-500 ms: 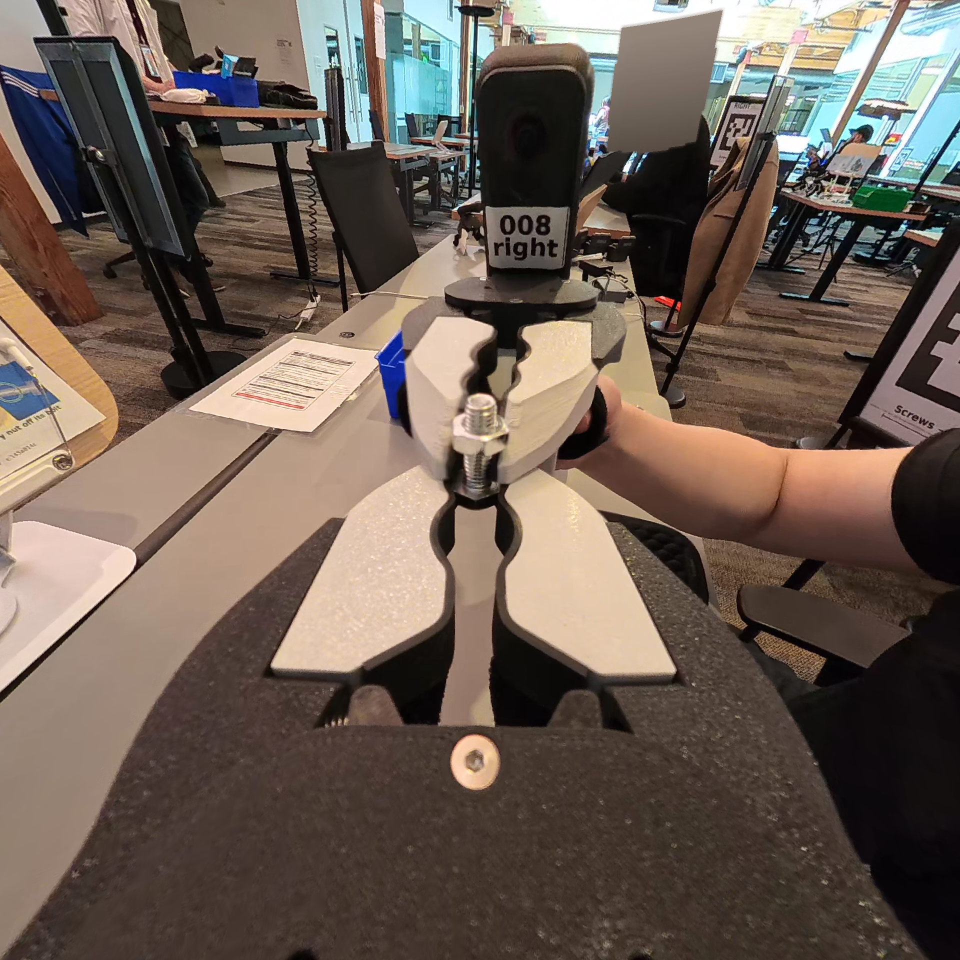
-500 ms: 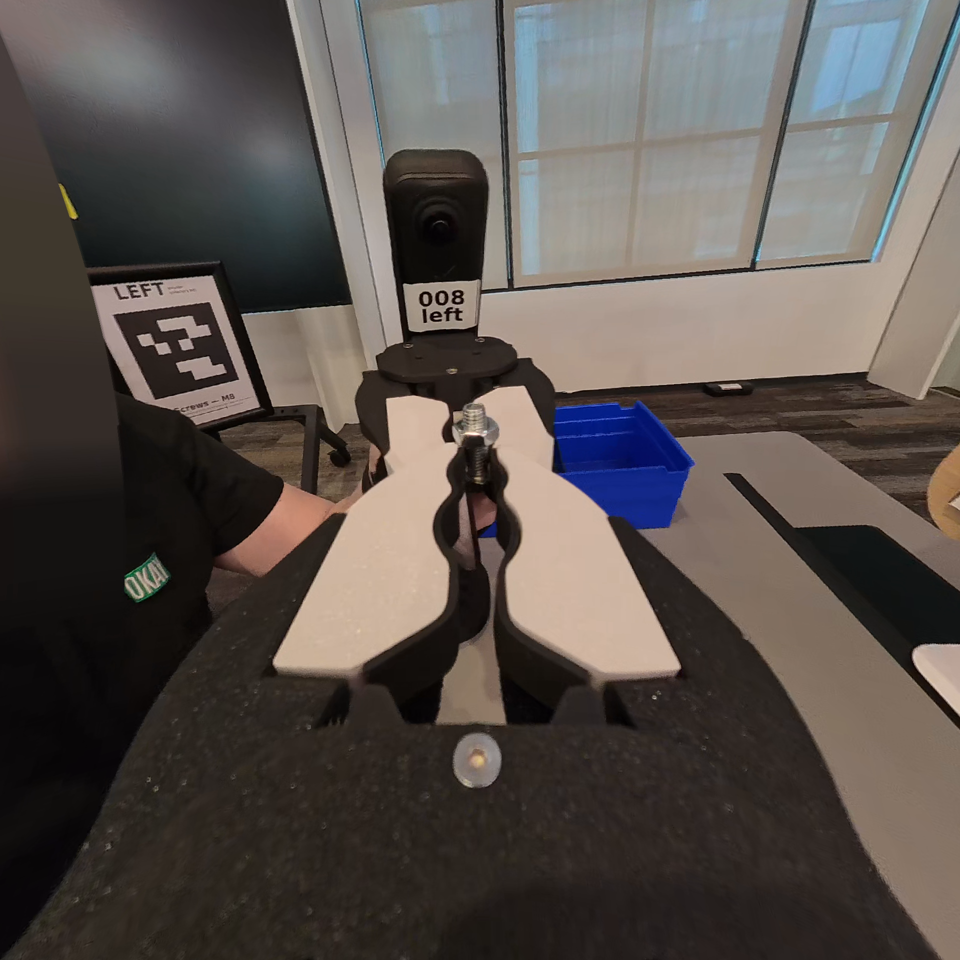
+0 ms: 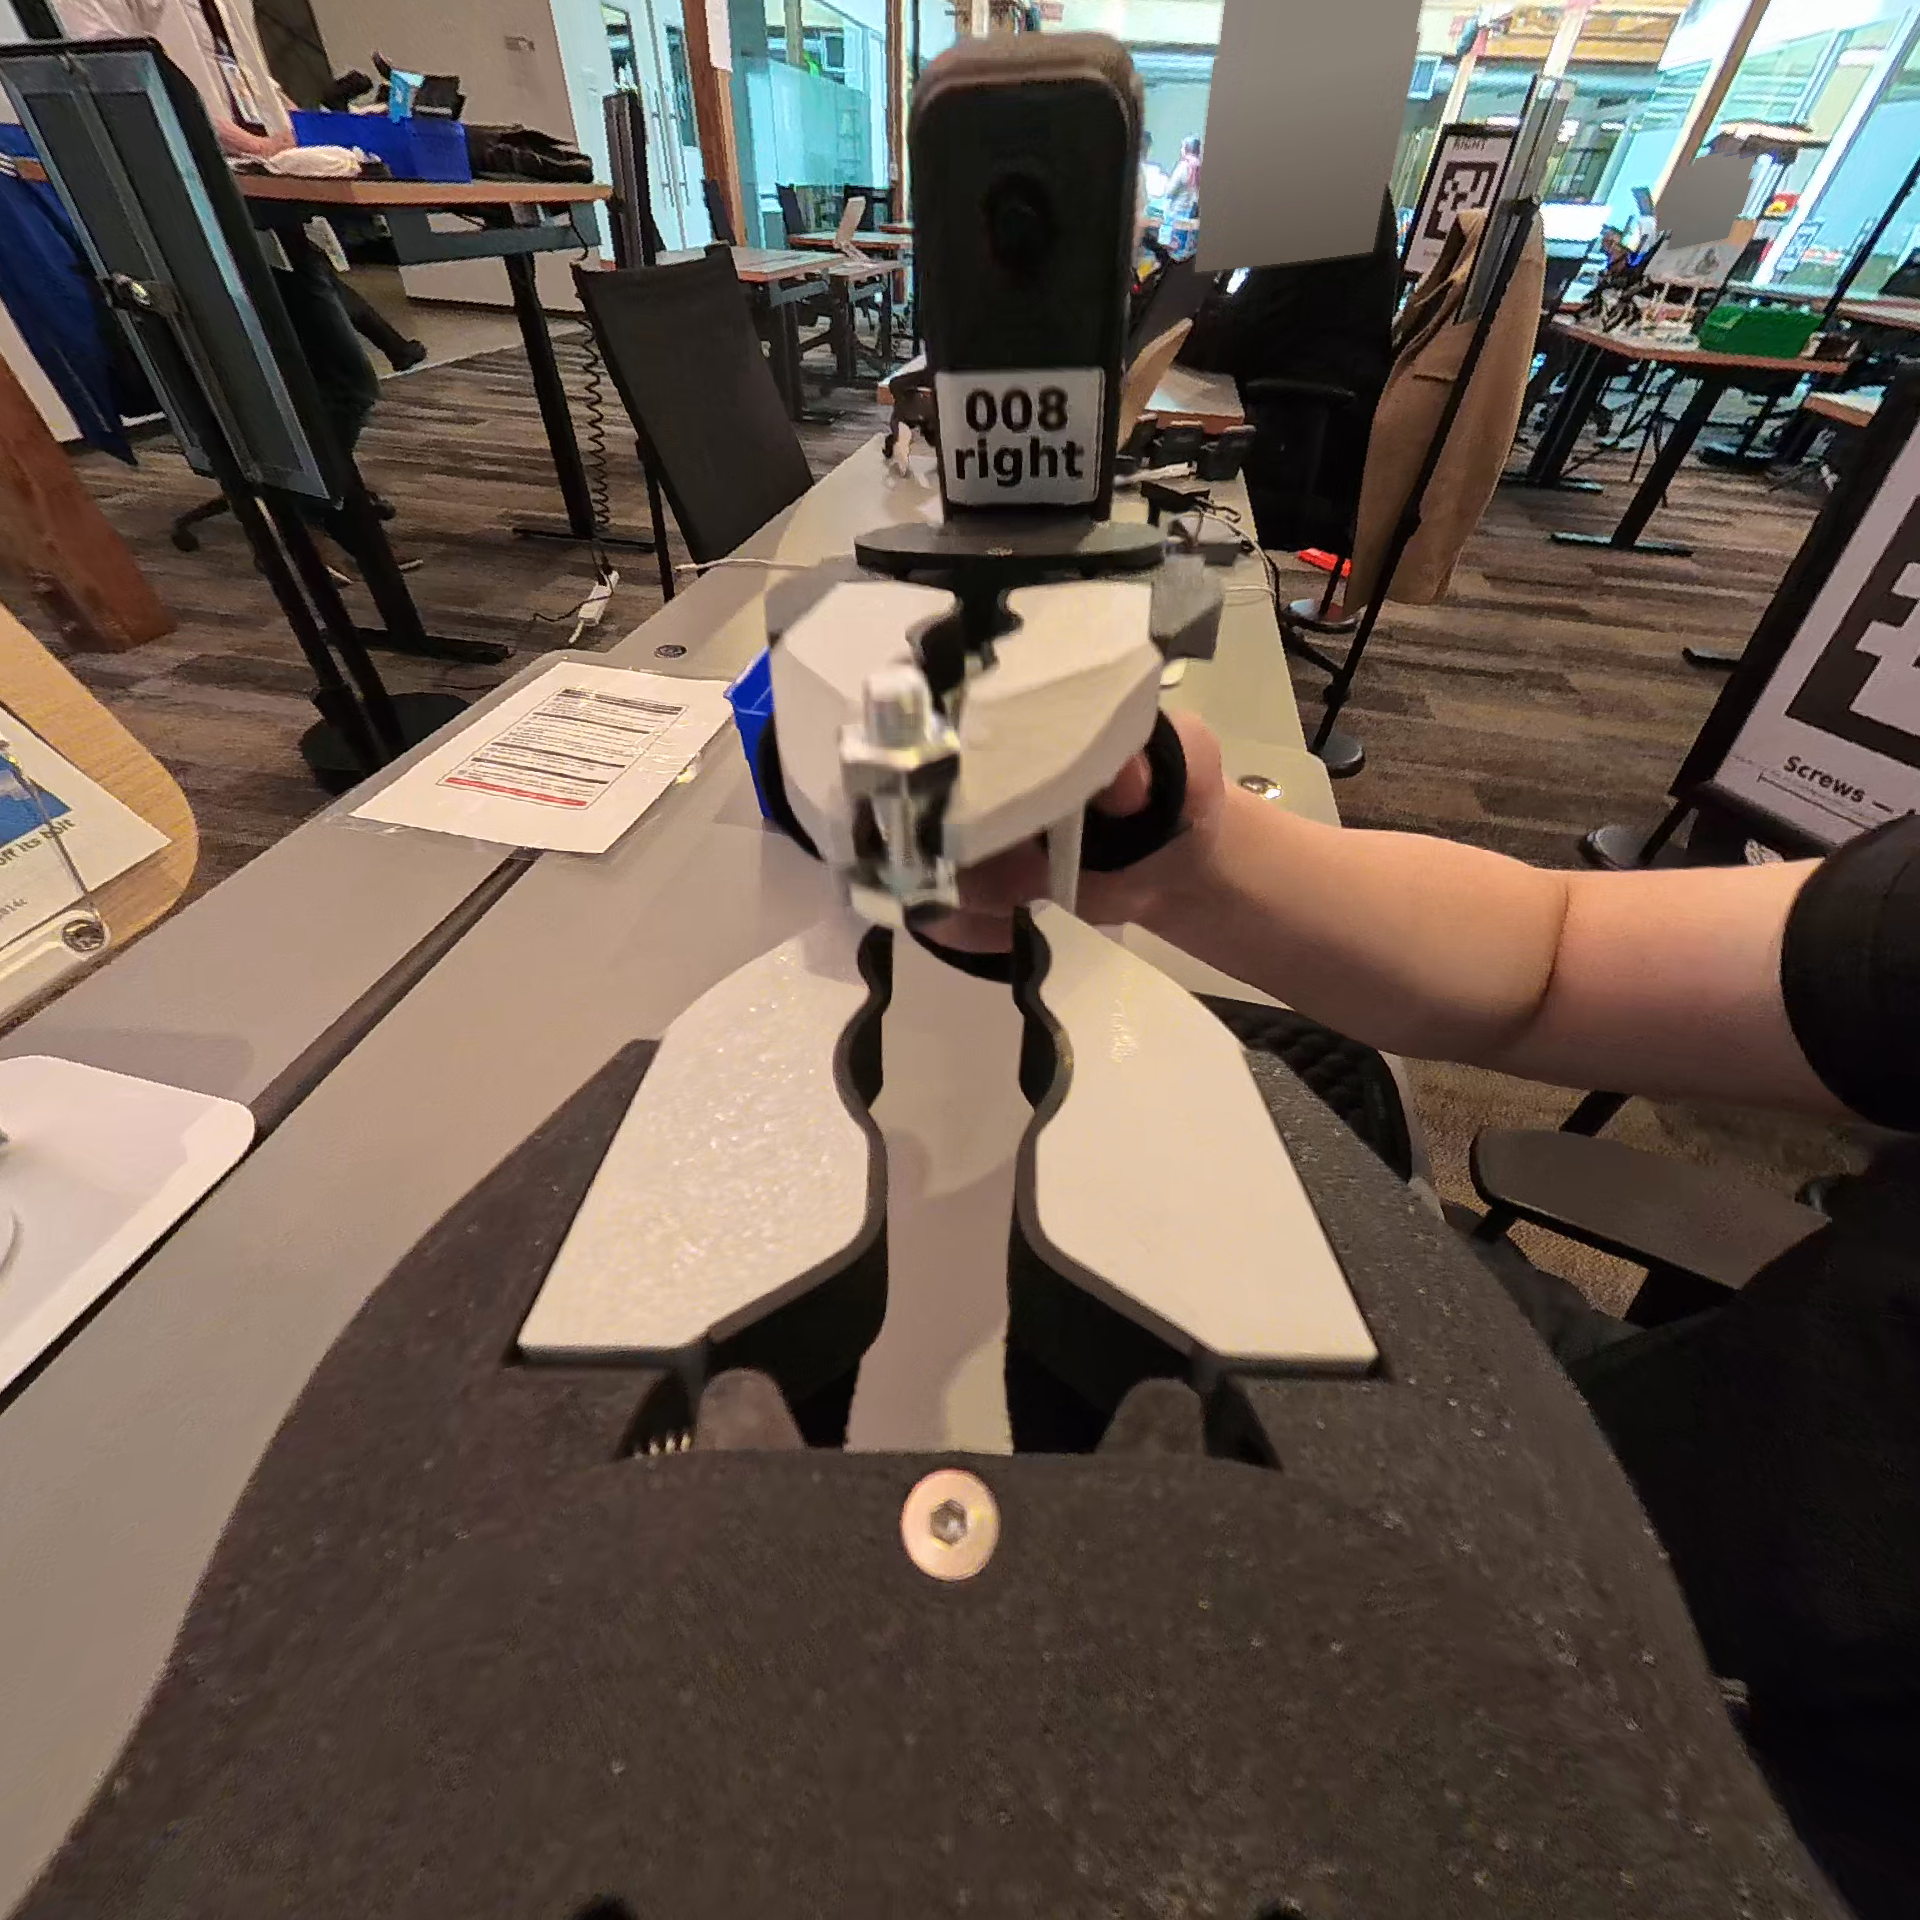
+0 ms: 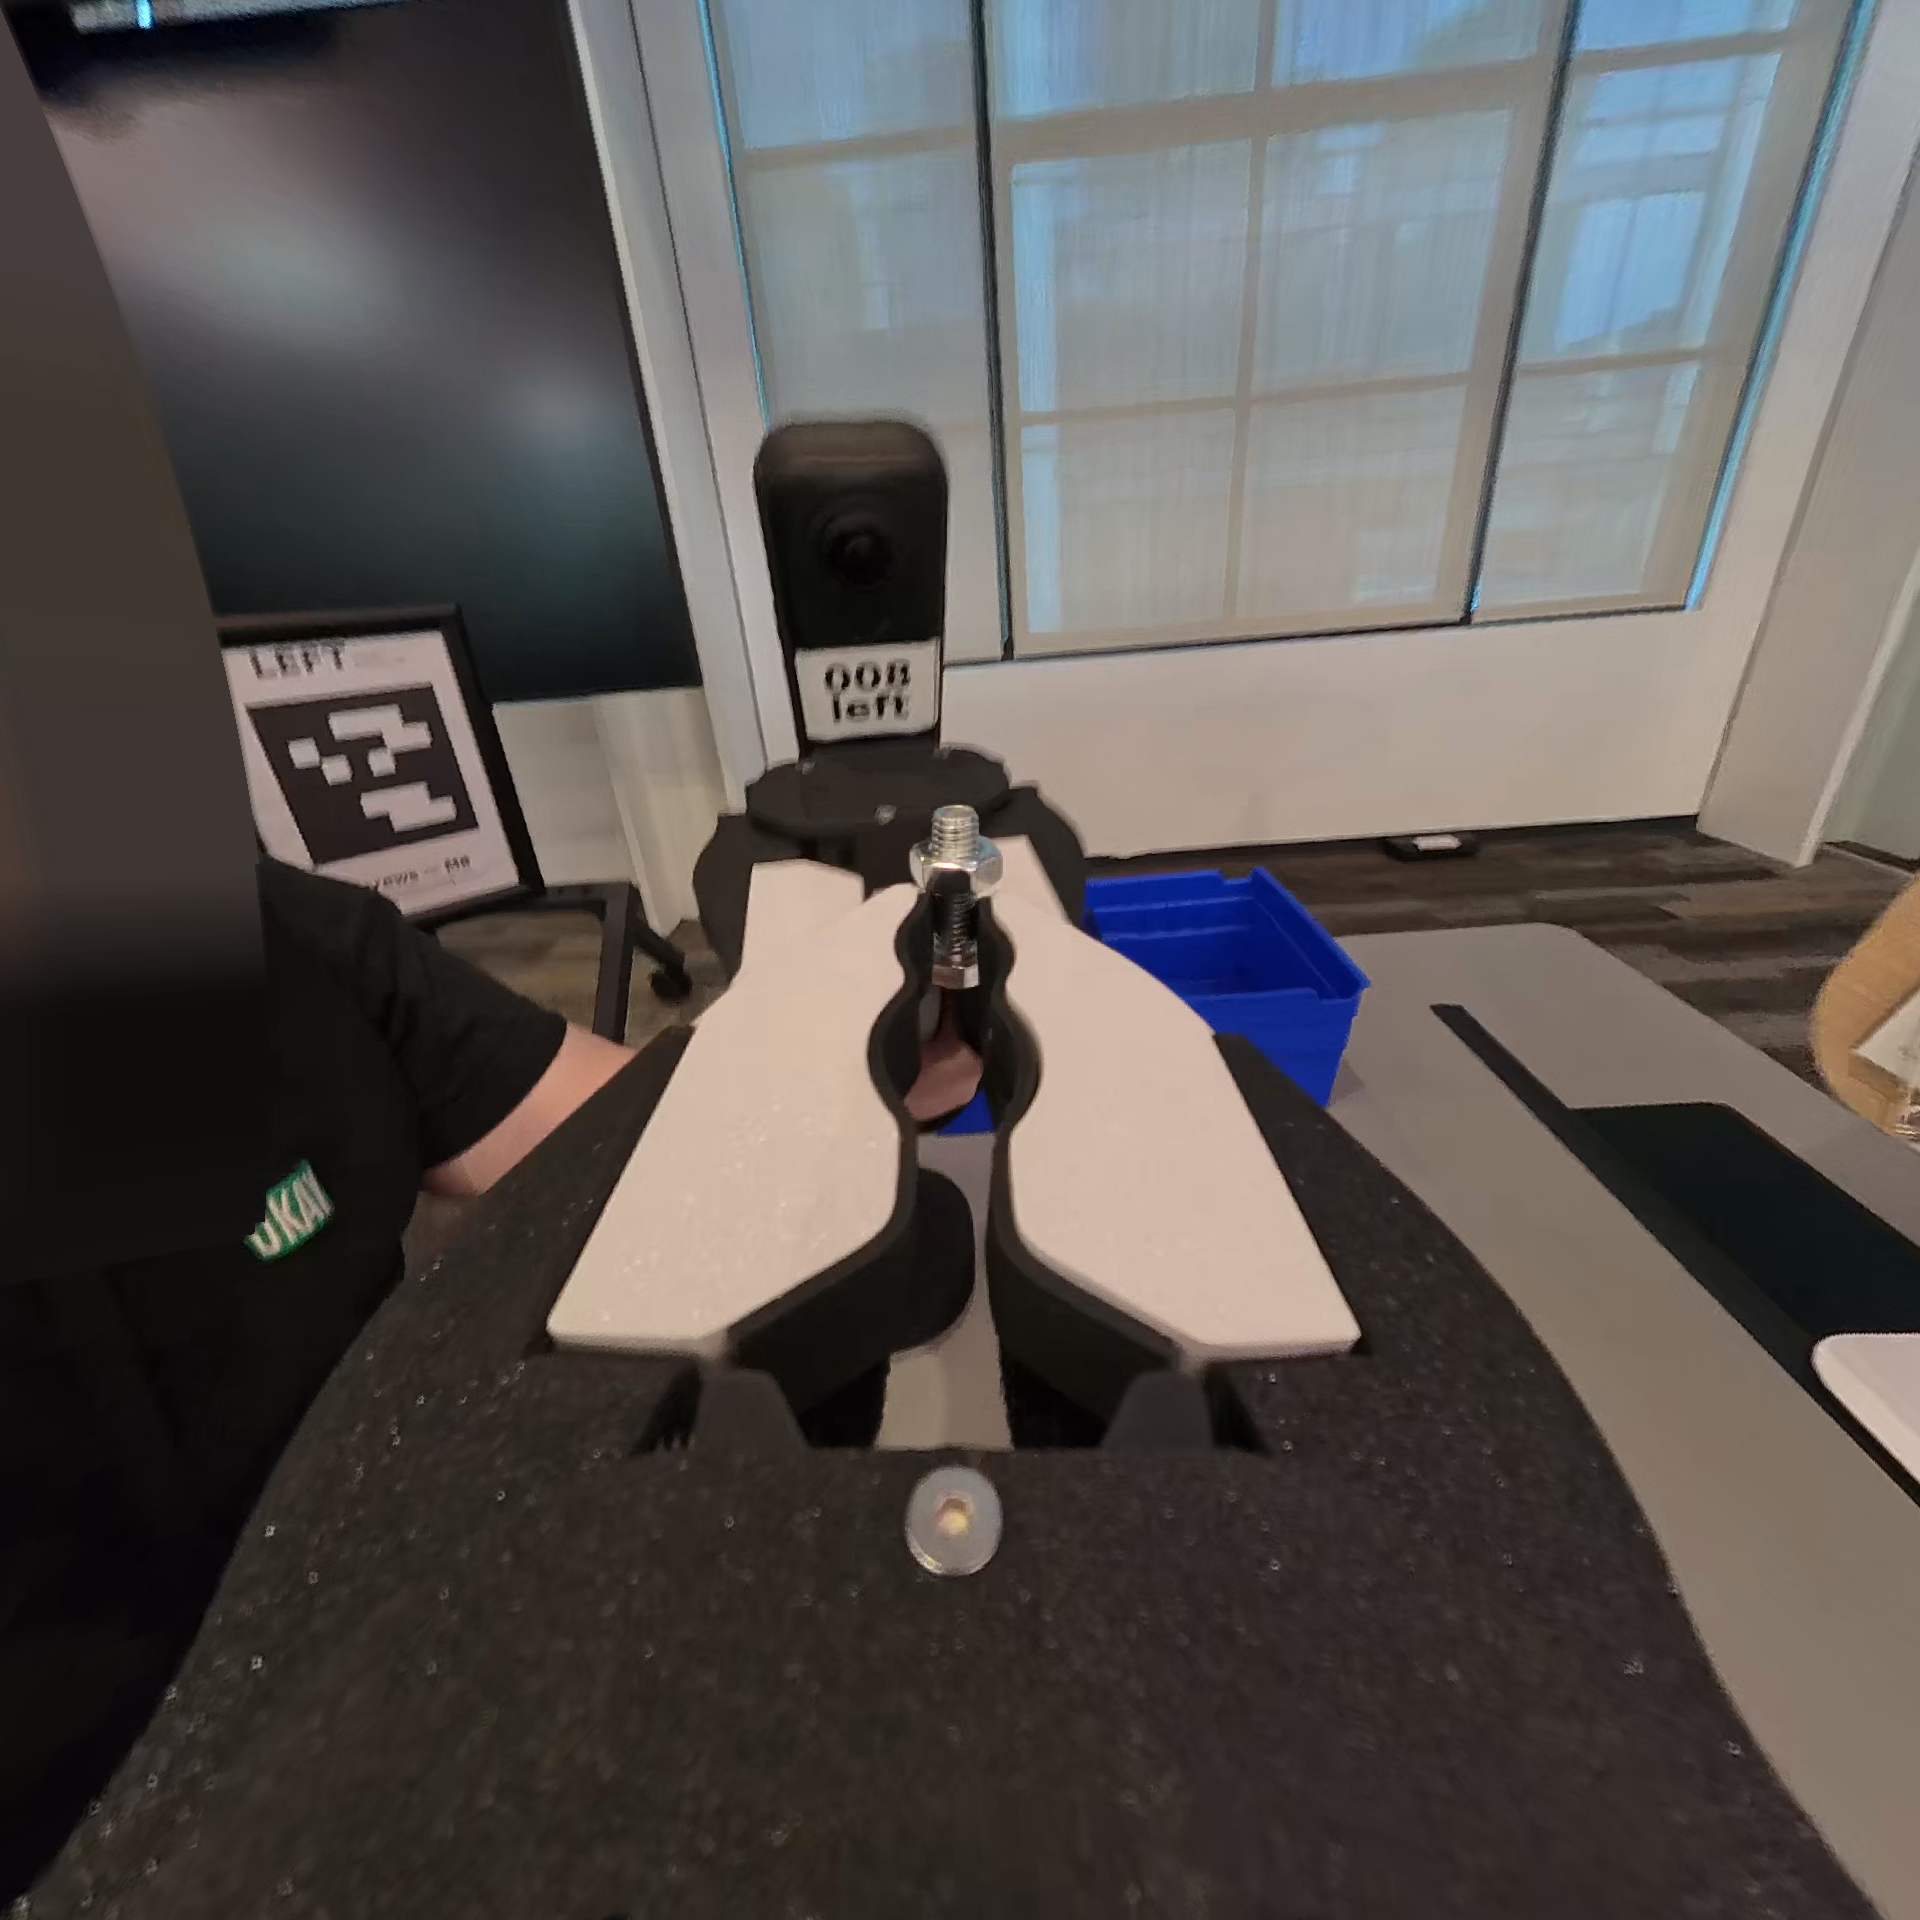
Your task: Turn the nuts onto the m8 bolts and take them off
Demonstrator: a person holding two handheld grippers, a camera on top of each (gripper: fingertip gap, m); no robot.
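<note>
Two grippers: they face each other above the grey tabletop point(image 3: 312, 1039), each handheld.
Left gripper point(image 3: 948, 940): fingers spread with a gap between the tips, nothing between them; flat white pads with a grainy sparkle on wavy black edges, set in a coarse black body.
Right gripper point(image 4: 954, 935): fingers pressed in on the bolt point(image 4: 951, 935), pinching its dark shank just above the hex head.
Bolt: silver, threaded, upright in the right wrist view, tilted and blurred in the left wrist view point(image 3: 896, 800).
Nut point(image 4: 954, 862): shiny hex, sitting on the thread near the bolt's top end, a little thread showing above it.
Blue bin point(image 4: 1226, 961): moulded plastic, far right on the tabletop.
Labels: a white printed sticker on each gripper's black camera; a framed black-and-white marker board point(image 4: 364, 764) at far left; a laminated printed sheet point(image 3: 551, 753) lying on the tabletop.
</note>
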